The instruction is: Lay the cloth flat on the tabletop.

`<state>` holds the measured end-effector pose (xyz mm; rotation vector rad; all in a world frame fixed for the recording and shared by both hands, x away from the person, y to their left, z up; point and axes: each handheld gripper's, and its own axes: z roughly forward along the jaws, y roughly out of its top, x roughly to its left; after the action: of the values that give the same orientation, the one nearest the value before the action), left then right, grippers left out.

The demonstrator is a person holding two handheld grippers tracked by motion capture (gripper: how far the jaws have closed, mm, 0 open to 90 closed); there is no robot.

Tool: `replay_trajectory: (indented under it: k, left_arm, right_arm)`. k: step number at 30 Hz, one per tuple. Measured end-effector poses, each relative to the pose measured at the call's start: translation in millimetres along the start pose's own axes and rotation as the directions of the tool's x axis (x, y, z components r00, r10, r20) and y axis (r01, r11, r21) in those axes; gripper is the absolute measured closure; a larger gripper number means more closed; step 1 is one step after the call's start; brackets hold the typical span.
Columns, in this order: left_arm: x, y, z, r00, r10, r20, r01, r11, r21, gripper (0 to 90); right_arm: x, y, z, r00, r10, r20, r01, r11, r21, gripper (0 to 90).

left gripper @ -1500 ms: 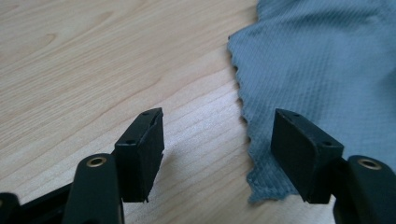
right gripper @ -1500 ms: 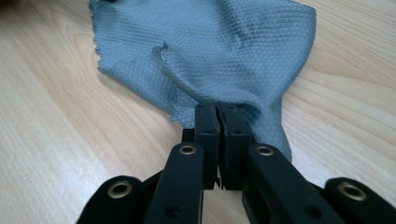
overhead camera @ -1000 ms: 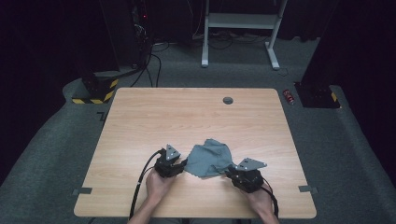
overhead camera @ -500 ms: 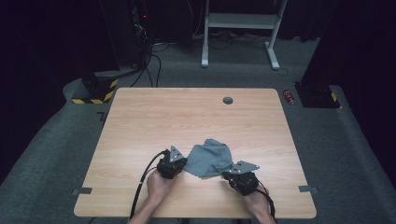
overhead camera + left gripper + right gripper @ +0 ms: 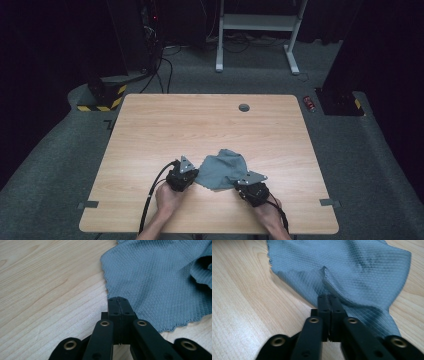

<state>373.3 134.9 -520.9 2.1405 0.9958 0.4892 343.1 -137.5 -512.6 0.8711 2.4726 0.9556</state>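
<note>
Dark room around, grey carpet underfoot, pale wooden table (image 5: 150,125) in the middle of the high view. Grey cloth (image 5: 222,167) crumpled near the table's near edge, a little right of its middle, well apart from both side edges. Left gripper (image 5: 194,175) at the cloth's left hem, right gripper (image 5: 240,184) at its near right corner, a hand behind each. Compared with a second ago: right gripper drifted slightly inward, toward the left one; left gripper hardly moved; cloth lying much as before, far part bunched. Judged from that: grasps just settled, slack gathered between the two holds, lift or spread not yet begun.

Left gripper view: jaws pressed fully together, no gap at the tips (image 5: 118,300), tips right on the scalloped hem of the cloth (image 5: 155,277). Seemingly pinching that hem, though the fabric lies flat there. Bare wood grain (image 5: 37,290) to the left, a loose fold at the upper right.

Right gripper view: jaws likewise closed tight (image 5: 328,298), and here a plain sign of a hold, a raised pucker of cloth (image 5: 352,270) running up from the tips. Wood (image 5: 242,302) on either side.

Told by the close views and not by the high one: jaw state, hem, pucker. Told by the high view alone: place on the table and spacing of the two hands.
</note>
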Motion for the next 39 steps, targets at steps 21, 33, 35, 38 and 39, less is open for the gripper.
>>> replay_trajectory:
  k: [21, 33, 35, 38, 39]
  left_arm:
    - [5.5, -4.8, -3.9, 0.9994, -0.035, 0.008, 0.035, 0.9994, -0.006, 90.0]
    - [16.2, -16.4, -17.6, 0.9976, -0.066, -0.022, 0.066, 0.9978, 0.007, 90.0]
    - [19.8, -22.8, -24.7, 0.9971, -0.070, -0.029, 0.070, 0.9975, 0.009, 90.0]
    - [20.5, -31.1, -34.2, 0.9959, -0.084, -0.032, 0.085, 0.9963, 0.013, 90.0]
    - [20.0, -33.9, -38.1, 0.9952, -0.090, -0.039, 0.091, 0.9957, 0.018, 90.0]
  right_arm:
    - [3.9, -2.3, 3.2, 0.9995, 0.003, -0.032, -0.003, 1.000, 0.003, 88.5]
    - [5.1, -23.9, -25.0, 0.9961, -0.026, -0.084, 0.030, 0.999, 0.045, 89.9]
    - [3.1, -28.4, -29.6, 0.9965, -0.021, -0.081, 0.025, 0.999, 0.047, 89.7]
    - [2.2, -31.1, -32.7, 0.9956, -0.009, -0.094, 0.012, 0.999, 0.037, 88.6]
    - [2.8, -30.4, -33.2, 0.9947, -0.002, -0.103, 0.005, 1.000, 0.030, 87.6]
